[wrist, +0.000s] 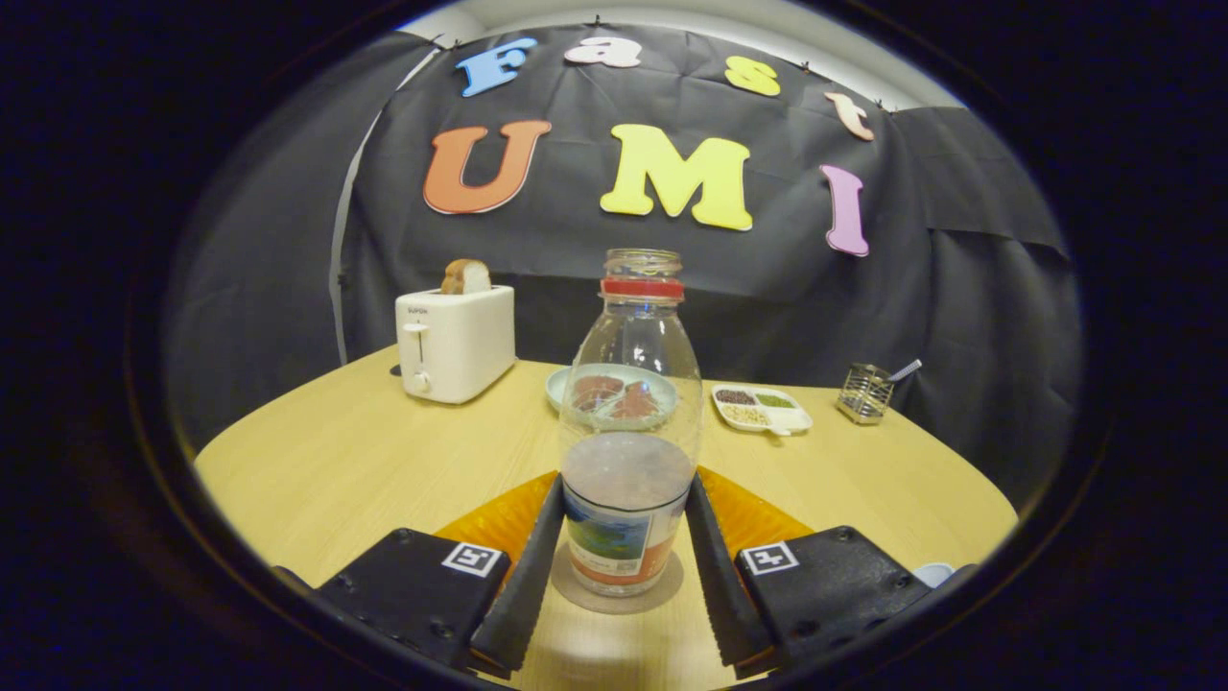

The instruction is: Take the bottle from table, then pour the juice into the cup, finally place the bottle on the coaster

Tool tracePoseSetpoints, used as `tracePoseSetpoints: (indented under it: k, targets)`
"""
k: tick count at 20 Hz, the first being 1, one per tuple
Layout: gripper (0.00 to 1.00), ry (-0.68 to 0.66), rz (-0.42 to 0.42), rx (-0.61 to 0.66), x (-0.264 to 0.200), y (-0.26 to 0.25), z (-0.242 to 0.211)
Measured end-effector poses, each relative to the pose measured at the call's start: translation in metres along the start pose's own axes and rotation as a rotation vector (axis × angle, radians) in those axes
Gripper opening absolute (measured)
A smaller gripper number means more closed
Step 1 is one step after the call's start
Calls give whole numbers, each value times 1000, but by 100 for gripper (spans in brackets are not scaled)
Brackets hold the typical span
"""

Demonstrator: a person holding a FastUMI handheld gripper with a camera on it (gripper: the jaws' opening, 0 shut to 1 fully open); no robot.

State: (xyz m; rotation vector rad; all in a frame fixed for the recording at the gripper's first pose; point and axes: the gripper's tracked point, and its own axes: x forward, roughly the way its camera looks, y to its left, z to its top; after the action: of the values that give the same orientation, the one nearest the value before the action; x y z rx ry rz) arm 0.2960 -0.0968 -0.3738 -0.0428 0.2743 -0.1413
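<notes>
A clear glass bottle (628, 403) with a red ring at its open neck and a little juice in its lower part stands upright on a round coaster (662, 587). My gripper (622, 489) has one finger on each side of the bottle's labelled lower half, and both fingers (526, 566) lie against its sides. The rim of a white cup (935, 573) peeks out past the right finger's body. An orange mat (484, 528) lies under and behind the coaster.
On the wooden table (336, 461) beyond the bottle are a white toaster (456, 341) holding a bread slice, a pale plate (566, 384) with food, a small divided dish (763, 408) and a wire holder (865, 392) with a spoon.
</notes>
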Motion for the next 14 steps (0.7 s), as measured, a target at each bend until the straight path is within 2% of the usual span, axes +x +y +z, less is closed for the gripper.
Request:
tracePoseSetpoints:
  k: [7,11,14]
  targets:
    - [85,-3,-32,35,3,-8,-4]
    - [100,-16,-20,50,1,-9,1]
    - [100,-29,-37,44,-7,-16,7]
